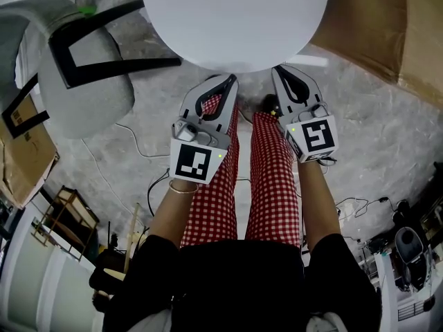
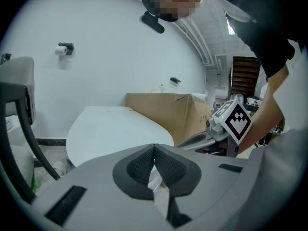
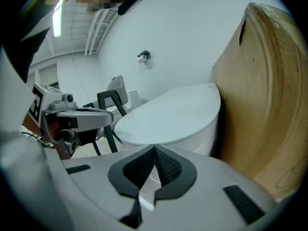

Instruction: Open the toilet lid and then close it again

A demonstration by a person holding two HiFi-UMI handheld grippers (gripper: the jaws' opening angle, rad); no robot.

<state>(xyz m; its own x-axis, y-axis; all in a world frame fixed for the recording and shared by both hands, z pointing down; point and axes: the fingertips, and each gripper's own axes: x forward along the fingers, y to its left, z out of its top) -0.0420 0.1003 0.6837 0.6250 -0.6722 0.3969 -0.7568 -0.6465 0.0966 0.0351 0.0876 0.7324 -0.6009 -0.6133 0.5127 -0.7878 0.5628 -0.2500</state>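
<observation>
The white toilet lid [image 1: 235, 19] lies flat and closed, filling the top middle of the head view. It shows again as a white oval lid [image 2: 115, 131] in the left gripper view and as a rounded lid [image 3: 173, 117] in the right gripper view. My left gripper [image 1: 229, 80] hovers just short of the lid's front rim, jaws shut with nothing between them. My right gripper [image 1: 279, 69] sits beside it at the rim's right, also shut and empty. Neither touches the lid.
A grey chair [image 1: 83, 75] with black arms stands left of the toilet. Cardboard [image 1: 387, 33] leans at the right. Cables [image 1: 138, 151] trail over the concrete floor. The person's red checked trousers [image 1: 270, 178] are below the grippers. A cardboard box [image 1: 24, 151] sits at far left.
</observation>
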